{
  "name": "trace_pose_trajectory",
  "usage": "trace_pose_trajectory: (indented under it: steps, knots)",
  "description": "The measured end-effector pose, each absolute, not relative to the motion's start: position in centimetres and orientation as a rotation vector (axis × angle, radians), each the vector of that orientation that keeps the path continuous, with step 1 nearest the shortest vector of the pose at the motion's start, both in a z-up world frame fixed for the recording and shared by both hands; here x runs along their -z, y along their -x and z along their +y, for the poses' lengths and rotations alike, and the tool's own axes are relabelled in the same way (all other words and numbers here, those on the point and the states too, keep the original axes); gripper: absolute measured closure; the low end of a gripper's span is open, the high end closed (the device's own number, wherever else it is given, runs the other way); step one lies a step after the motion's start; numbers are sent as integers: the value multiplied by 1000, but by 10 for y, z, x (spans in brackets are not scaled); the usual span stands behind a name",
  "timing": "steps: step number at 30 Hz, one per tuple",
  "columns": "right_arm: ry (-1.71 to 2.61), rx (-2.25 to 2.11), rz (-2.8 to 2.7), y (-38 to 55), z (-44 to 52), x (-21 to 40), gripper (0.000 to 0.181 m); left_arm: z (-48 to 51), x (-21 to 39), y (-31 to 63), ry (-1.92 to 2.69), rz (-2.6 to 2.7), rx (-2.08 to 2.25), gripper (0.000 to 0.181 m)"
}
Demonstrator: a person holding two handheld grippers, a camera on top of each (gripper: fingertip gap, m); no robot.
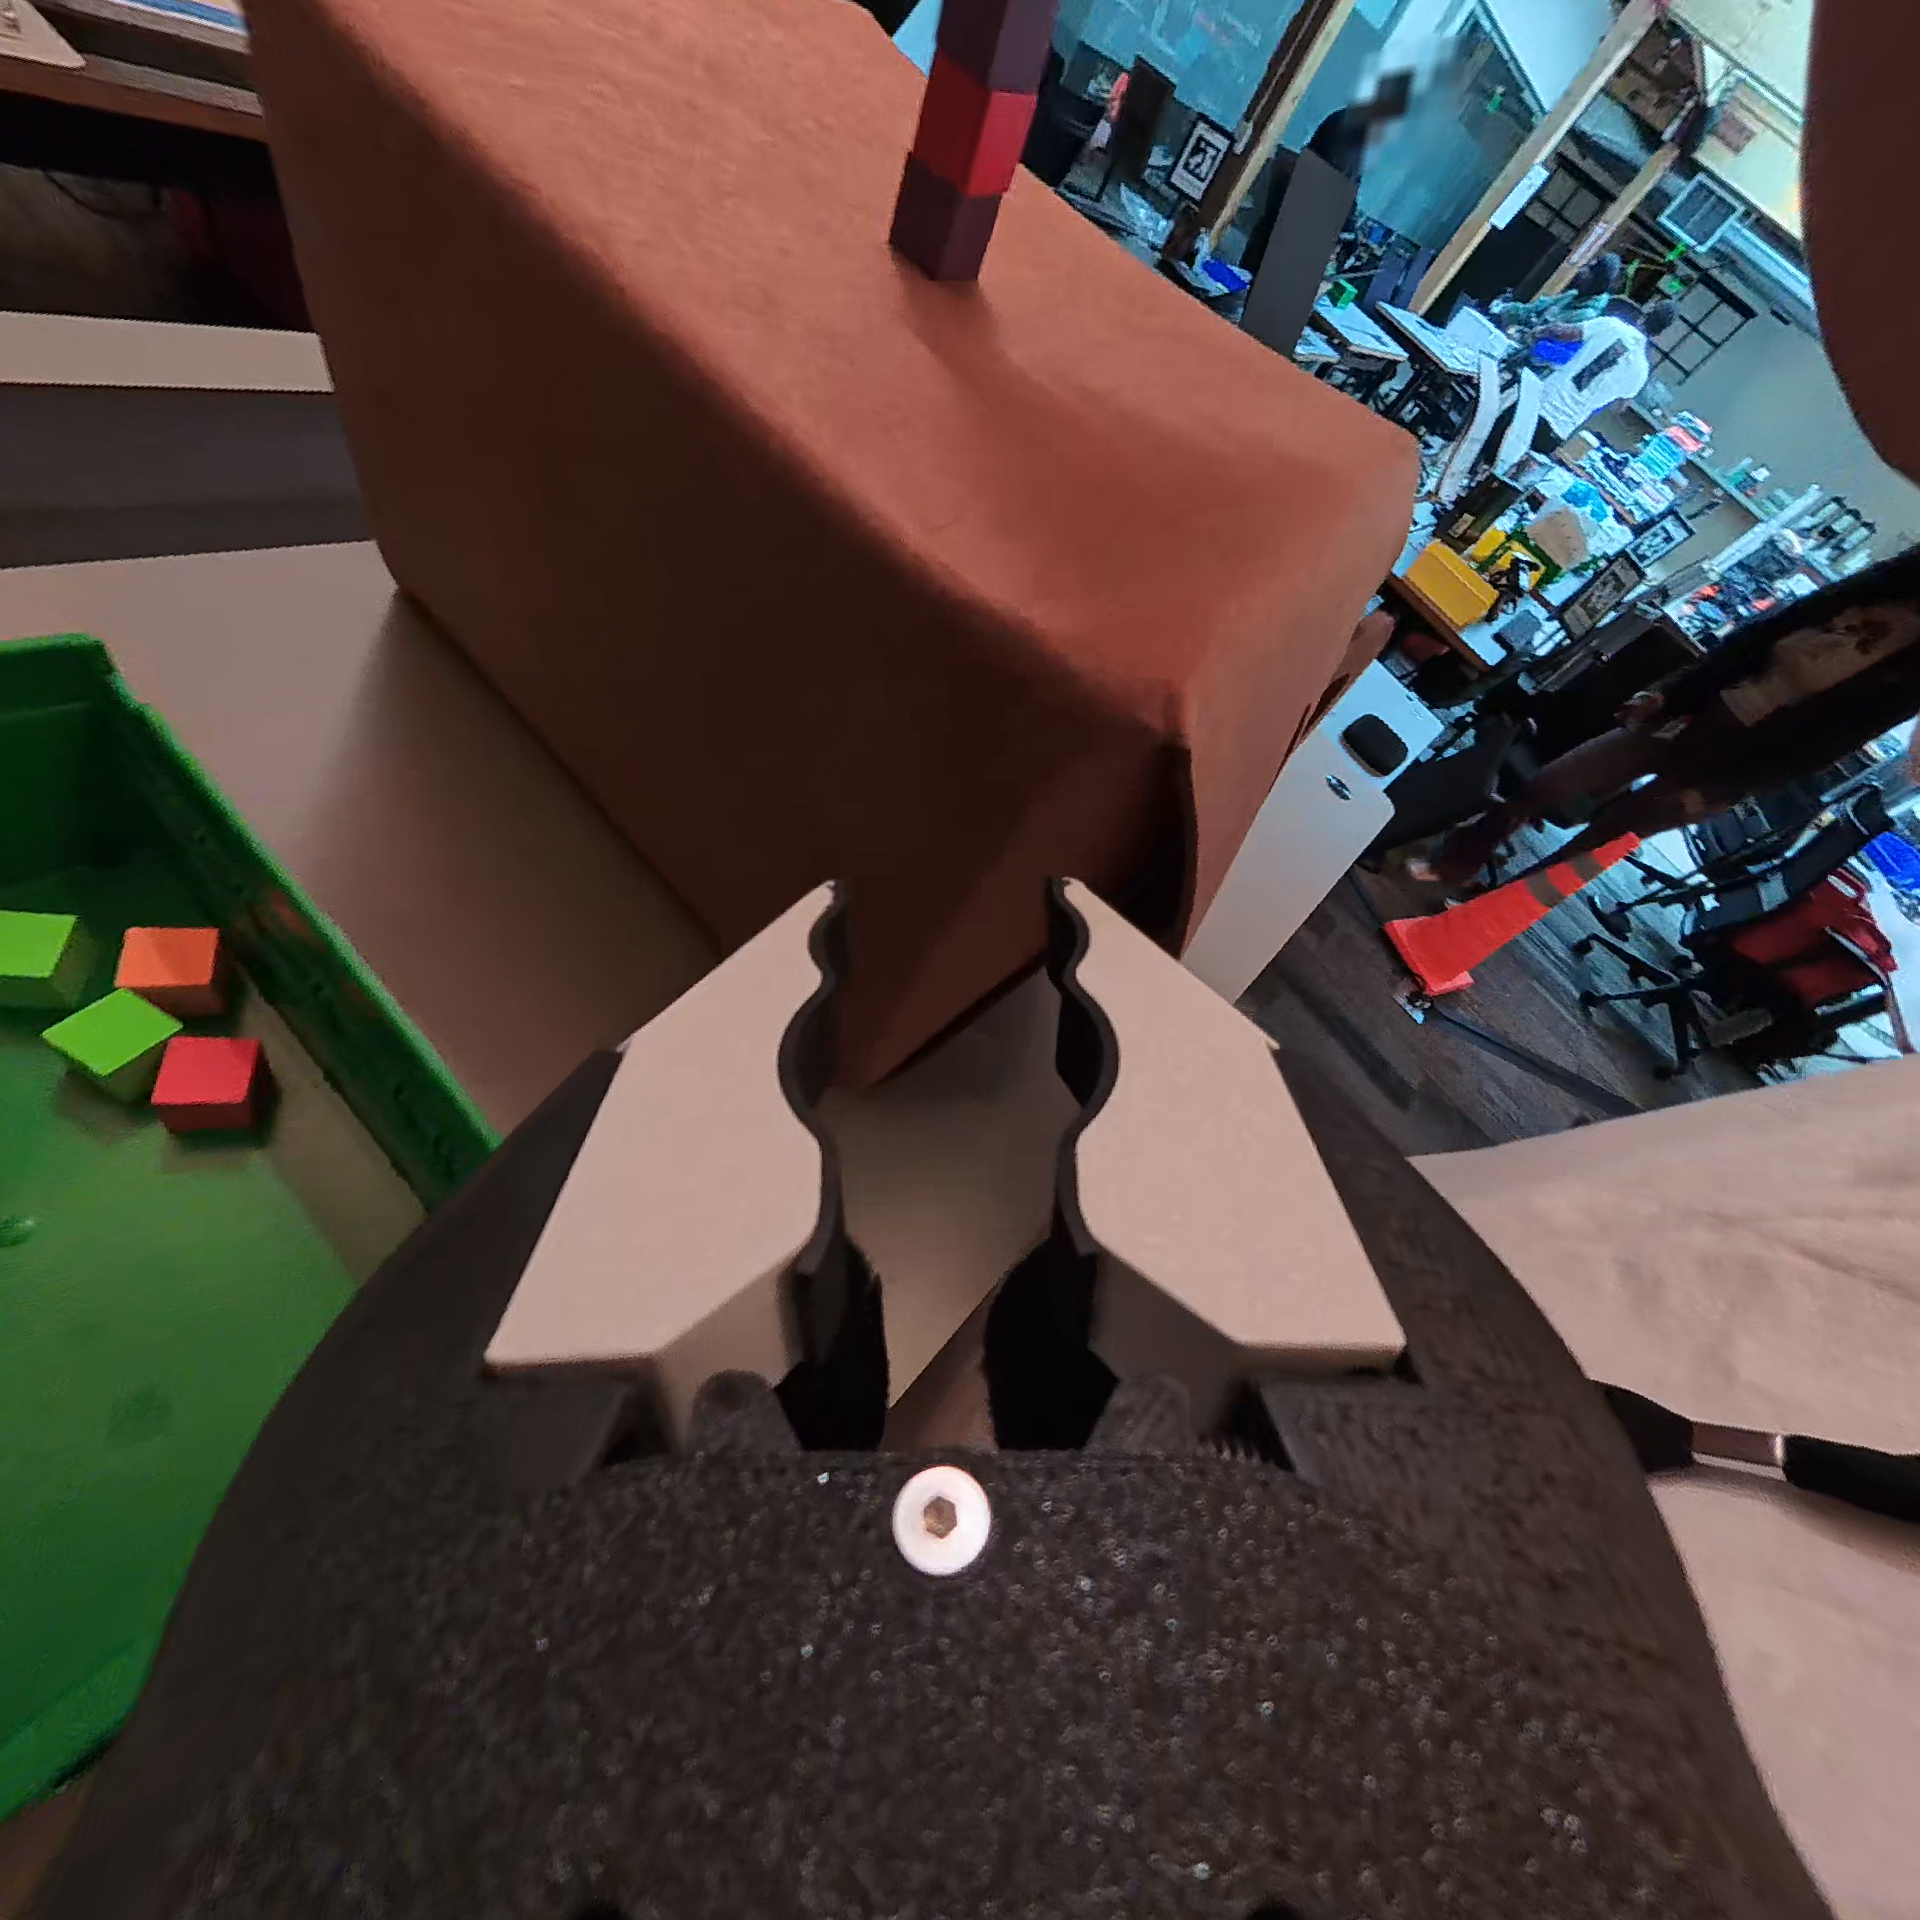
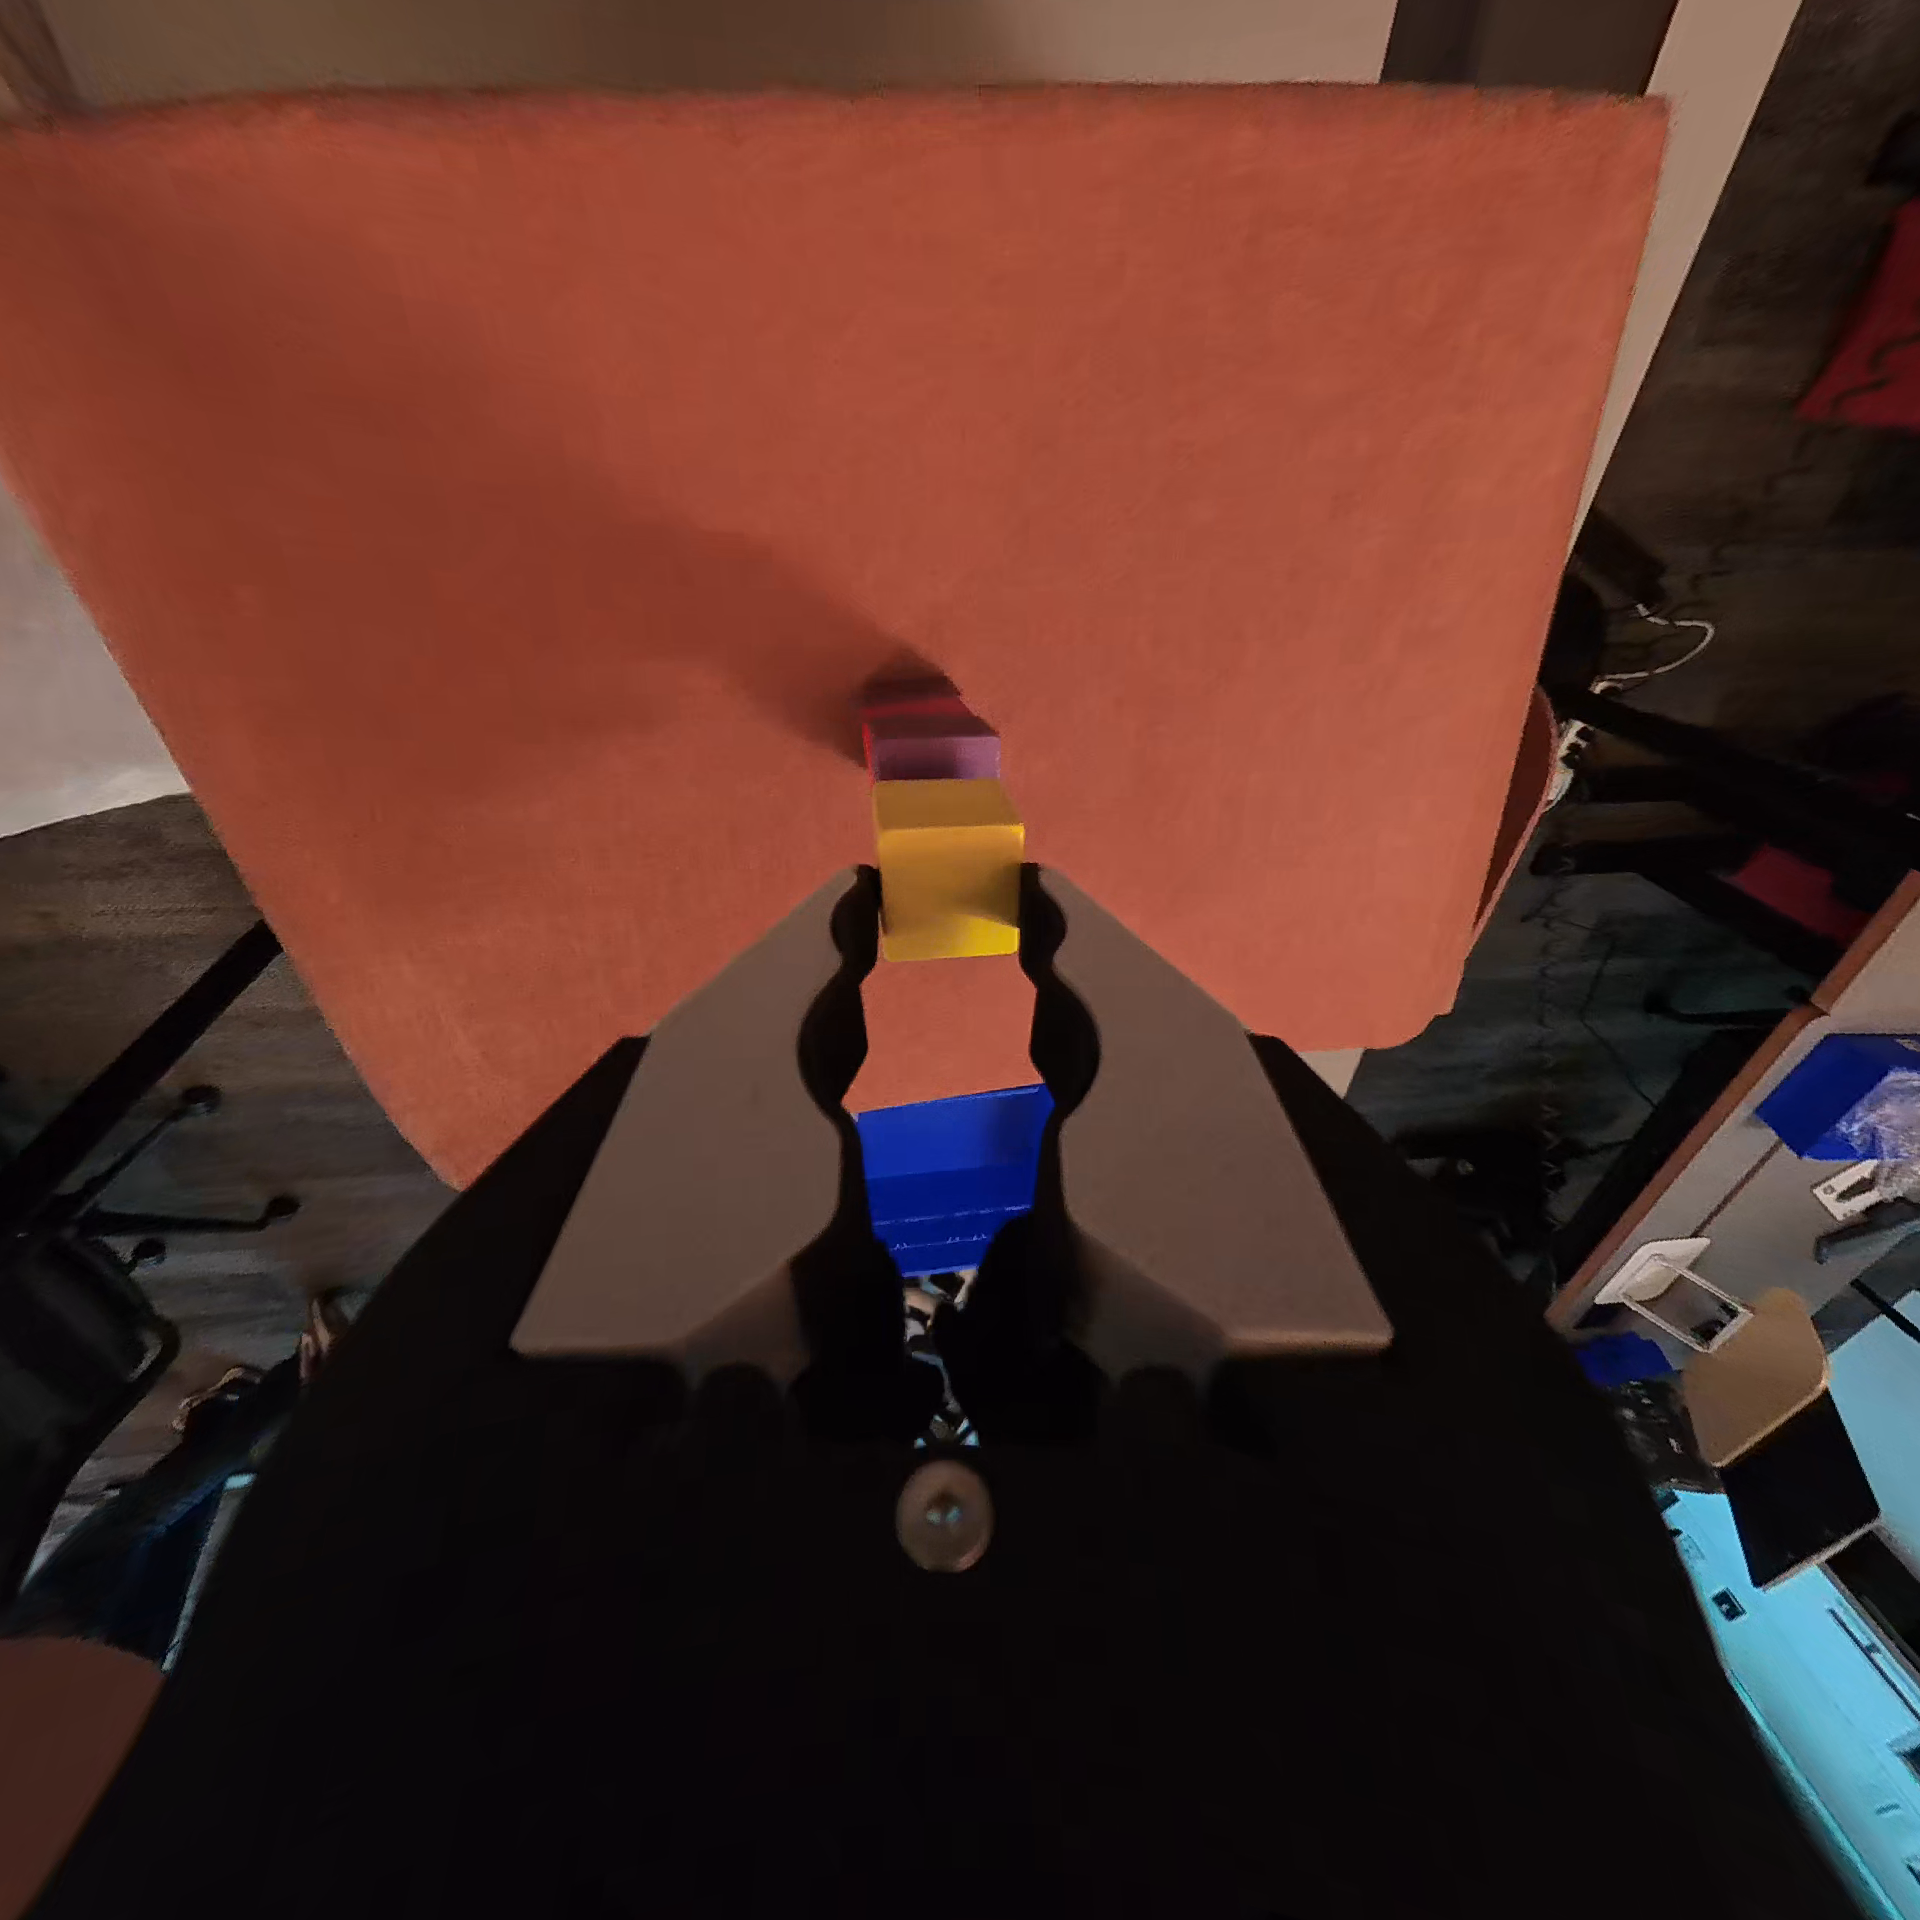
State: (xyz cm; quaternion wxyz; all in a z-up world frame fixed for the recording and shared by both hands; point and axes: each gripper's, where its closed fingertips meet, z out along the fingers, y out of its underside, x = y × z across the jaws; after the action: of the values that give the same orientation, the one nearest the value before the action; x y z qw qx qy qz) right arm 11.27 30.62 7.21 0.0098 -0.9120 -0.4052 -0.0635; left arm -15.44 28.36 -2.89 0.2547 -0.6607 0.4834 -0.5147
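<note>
A yellow cube sits clamped between the fingertips of the right gripper, whose jaws press on its two sides. The cube is at the top of a stack of cubes: a purple cube lies right below it and a red one below that, though from this steep angle whether the yellow cube touches the purple one cannot be told. The stack stands on a box covered in rust-orange cloth. Seen from the left wrist, the same stack rises as a column of dark purple and red cubes from the top of the cloth-covered box, which rests on a beige table. The left gripper has its jaws apart with nothing between them, its tips near a lower corner of the box. To its left a green bin holds loose cubes: two green, an orange and a red. Behind the table a cluttered workshop shows an orange traffic cone lying on the floor.
</note>
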Motion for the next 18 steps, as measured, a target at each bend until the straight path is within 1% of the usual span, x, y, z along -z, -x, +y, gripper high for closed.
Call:
trace_pose_trajectory:
  steps: [3, 10, 18]
  knots:
    - [2879, 150, -1256, -110, 306, -69, 155, 291, 30, 163, 1810, 1284, 1383, 143]
    - [2836, 265, -1345, -112, 309, -66, 155, 302, 34, 174, 1840, 1236, 1365, 143]
    - [2879, 237, -1318, -114, 309, -60, 155, 300, 35, 174, 1835, 1248, 1359, 143]
